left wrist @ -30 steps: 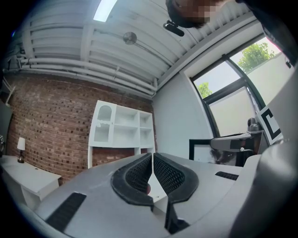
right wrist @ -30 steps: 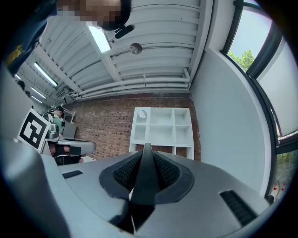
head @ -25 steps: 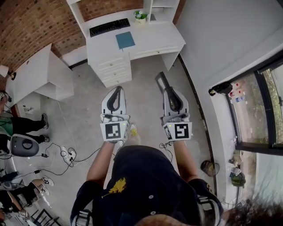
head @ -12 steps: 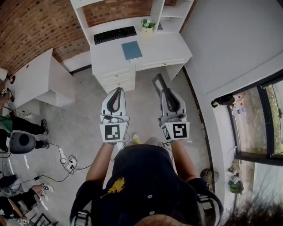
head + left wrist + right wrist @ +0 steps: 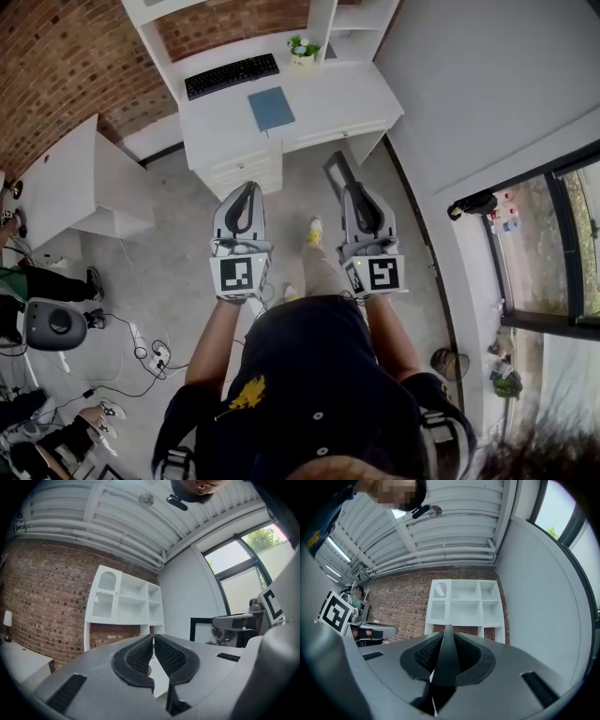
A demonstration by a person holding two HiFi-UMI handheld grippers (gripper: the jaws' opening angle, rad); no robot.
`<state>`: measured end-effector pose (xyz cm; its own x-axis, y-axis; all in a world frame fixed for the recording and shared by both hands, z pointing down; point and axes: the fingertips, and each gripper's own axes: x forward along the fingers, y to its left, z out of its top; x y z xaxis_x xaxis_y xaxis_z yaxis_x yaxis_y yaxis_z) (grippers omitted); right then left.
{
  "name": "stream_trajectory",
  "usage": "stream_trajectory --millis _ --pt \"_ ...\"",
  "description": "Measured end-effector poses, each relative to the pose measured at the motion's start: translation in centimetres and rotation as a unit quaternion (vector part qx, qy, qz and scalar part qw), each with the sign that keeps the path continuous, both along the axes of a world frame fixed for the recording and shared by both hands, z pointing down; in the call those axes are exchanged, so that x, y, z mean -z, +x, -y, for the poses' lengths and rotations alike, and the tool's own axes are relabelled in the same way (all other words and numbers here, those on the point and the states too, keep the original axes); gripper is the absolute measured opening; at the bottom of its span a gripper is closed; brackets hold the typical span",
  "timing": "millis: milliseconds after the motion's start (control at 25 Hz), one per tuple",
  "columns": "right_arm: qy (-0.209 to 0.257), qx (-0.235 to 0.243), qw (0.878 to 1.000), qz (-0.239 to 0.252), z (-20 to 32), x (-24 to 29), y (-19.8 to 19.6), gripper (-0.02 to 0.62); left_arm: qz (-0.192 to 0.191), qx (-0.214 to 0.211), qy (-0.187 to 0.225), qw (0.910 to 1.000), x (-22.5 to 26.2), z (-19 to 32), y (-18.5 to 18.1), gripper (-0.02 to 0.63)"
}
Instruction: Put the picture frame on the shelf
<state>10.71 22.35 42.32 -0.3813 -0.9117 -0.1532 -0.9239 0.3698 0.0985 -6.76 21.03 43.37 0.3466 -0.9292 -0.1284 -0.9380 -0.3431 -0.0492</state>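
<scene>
White desk (image 5: 356,89) against brick wall (image 5: 66,66). Black keyboard (image 5: 232,76) along desk's back edge, left part. Blue book (image 5: 271,109) flat mid-desk, near front edge. Small potted plant (image 5: 301,49) at back edge, just right of keyboard. Drawers (image 5: 246,169) under desk's left half. Second white table (image 5: 56,178) left of desk, apart from it. Cables (image 5: 141,333) and power strip (image 5: 159,354) on grey floor, lower left. Window (image 5: 553,244) on the right; bottles (image 5: 506,217) on its sill.
</scene>
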Motion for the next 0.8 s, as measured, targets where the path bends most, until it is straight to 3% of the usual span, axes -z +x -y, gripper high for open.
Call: stream_trajectory --millis 480,640,800 --pt "0.006 0.018 1.0 0.006 9.9 -0.7 -0.7 0.069 -0.003 0.022 0.004 0.9997 -0.7 8.4 -1.1 0.028" --pt "0.005 0.027 1.0 0.015 14.1 0.2 -1.4 0.067 0.026 0.016 -0.008 0.9995 -1.4 12.3 -0.5 0.028" --pt "0.014 0.047 0.999 0.007 18.6 1.3 -2.2 0.067 0.005 0.014 -0.006 0.9999 -0.1 16.8 0.6 0.028"
